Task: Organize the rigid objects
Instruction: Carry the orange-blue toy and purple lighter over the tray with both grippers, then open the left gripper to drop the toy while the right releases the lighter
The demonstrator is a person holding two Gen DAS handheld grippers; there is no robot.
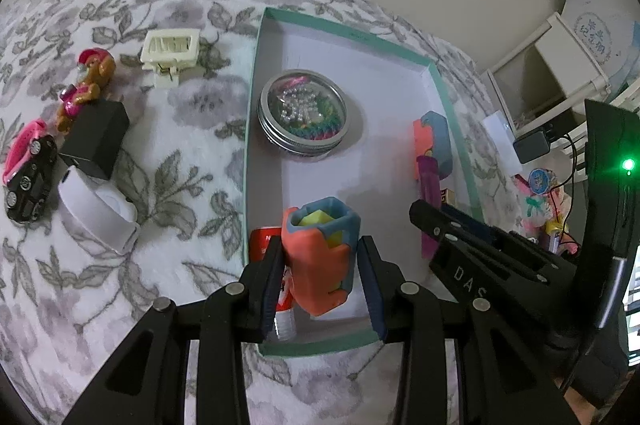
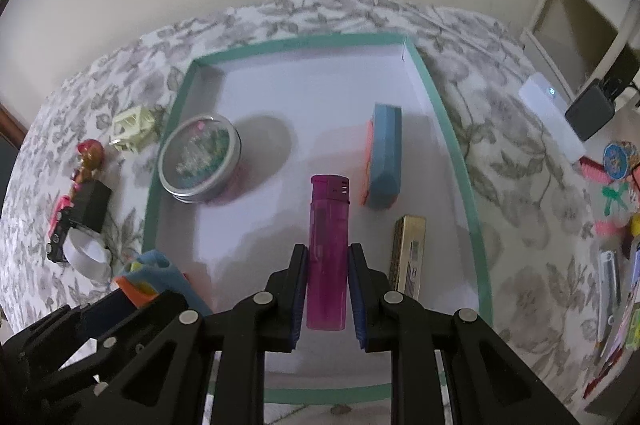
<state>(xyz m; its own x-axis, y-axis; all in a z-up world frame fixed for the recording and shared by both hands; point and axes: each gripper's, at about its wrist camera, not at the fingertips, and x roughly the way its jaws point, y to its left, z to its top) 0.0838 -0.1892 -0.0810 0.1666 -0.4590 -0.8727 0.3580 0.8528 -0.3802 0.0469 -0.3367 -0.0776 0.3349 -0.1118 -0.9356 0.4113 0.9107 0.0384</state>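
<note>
A shallow box with a teal rim (image 1: 258,77) (image 2: 452,141) lies on the floral cloth. My left gripper (image 1: 322,281) is shut on an orange and blue hexagonal case (image 1: 320,257) with yellow inside, held over the box's near left corner. My right gripper (image 2: 328,289) is shut on a purple lighter (image 2: 327,249), held over the box's near middle. In the box lie a round metal tin (image 1: 304,113) (image 2: 200,159), a second orange and blue case (image 1: 434,141) (image 2: 384,161) and a gold bar-shaped thing (image 2: 409,257). A red and white tube (image 1: 280,281) lies under my left fingers.
Left of the box on the cloth lie a cream hair claw (image 1: 170,51), a toy figure (image 1: 86,85), a black block (image 1: 98,139), a black toy car (image 1: 30,181) and a white band (image 1: 98,207). Right of the box are small toys and combs (image 2: 616,169), a white shelf (image 1: 560,65).
</note>
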